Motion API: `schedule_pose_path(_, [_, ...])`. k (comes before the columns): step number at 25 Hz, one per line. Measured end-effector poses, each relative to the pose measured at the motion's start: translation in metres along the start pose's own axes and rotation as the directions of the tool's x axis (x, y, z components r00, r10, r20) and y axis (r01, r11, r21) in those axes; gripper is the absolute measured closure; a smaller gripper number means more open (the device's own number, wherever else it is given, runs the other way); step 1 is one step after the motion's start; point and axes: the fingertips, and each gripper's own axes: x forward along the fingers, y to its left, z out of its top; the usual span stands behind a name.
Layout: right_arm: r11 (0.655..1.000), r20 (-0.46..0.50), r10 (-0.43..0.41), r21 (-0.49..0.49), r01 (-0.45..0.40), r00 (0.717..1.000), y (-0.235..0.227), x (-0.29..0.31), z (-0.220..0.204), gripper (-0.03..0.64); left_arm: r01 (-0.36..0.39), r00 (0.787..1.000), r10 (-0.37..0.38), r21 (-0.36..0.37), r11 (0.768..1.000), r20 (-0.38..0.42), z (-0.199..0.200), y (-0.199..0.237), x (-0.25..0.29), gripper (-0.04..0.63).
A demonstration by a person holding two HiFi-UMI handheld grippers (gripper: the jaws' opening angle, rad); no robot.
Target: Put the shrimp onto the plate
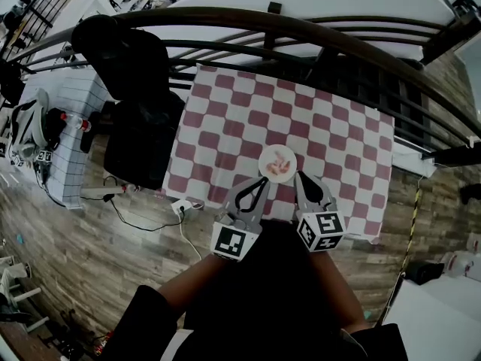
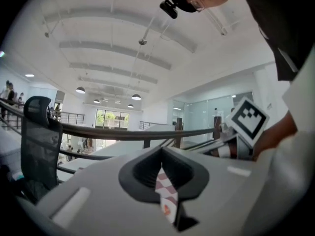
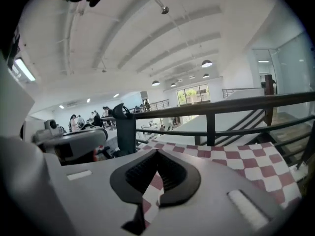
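A small white plate (image 1: 264, 156) sits near the front edge of the red-and-white checkered tablecloth (image 1: 225, 119), with pink-orange shrimp (image 1: 280, 165) lying on it. My left gripper (image 1: 264, 180) is just in front of the plate on its left. Its jaws are shut and hold nothing. My right gripper (image 1: 300, 176) is in front of the plate on its right, also shut and empty. In the left gripper view the left gripper (image 2: 170, 200) leaves a slit that shows the cloth and a speck of orange. In the right gripper view only cloth shows past the right gripper (image 3: 150, 200).
A black office chair (image 1: 139, 104) stands left of the table. A dark metal railing (image 1: 301, 32) runs behind it. A power strip with cables (image 1: 180, 205) lies on the wooden floor at the left. A second table with a grid cloth (image 1: 68, 126) is further left.
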Motion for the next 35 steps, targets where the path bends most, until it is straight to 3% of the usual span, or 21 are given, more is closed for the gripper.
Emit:
schedule_pose_path(2, [1.000, 0.062, 0.000, -0.001, 0.000, 0.998, 0.015, -0.014, 0.019, 0.617, 0.013, 1.000, -0.014, 0.012, 1.000, 0.019, 0.009, -0.005, -0.005, 0.588])
schedule_pose_path(7, [0.994, 0.189, -0.028, -0.102, 0.048, 0.982, 0.047, -0.044, 0.051, 0.618, 0.032, 0.997, -0.030, -0.036, 0.999, 0.069, 0.032, -0.010, -0.018, 0.588])
schedule_pose_path(12, [0.984, 0.246, -0.044, -0.157, 0.085, 0.968, 0.069, -0.066, 0.057, 0.618, 0.043, 0.991, -0.046, 0.023, 0.999, 0.125, 0.047, -0.017, -0.030, 0.588])
schedule_pose_path(23, [0.967, 0.270, -0.158, -0.153, 0.204, 0.950, 0.069, -0.091, 0.047, 0.618, 0.117, 0.981, -0.117, 0.003, 0.993, 0.153, 0.045, -0.037, -0.042, 0.588])
schedule_pose_path(35, [0.960, 0.223, -0.175, -0.175, 0.216, 0.959, 0.081, -0.091, 0.032, 0.619, 0.135, 0.982, -0.134, 0.002, 0.991, 0.136, 0.033, -0.035, -0.051, 0.588])
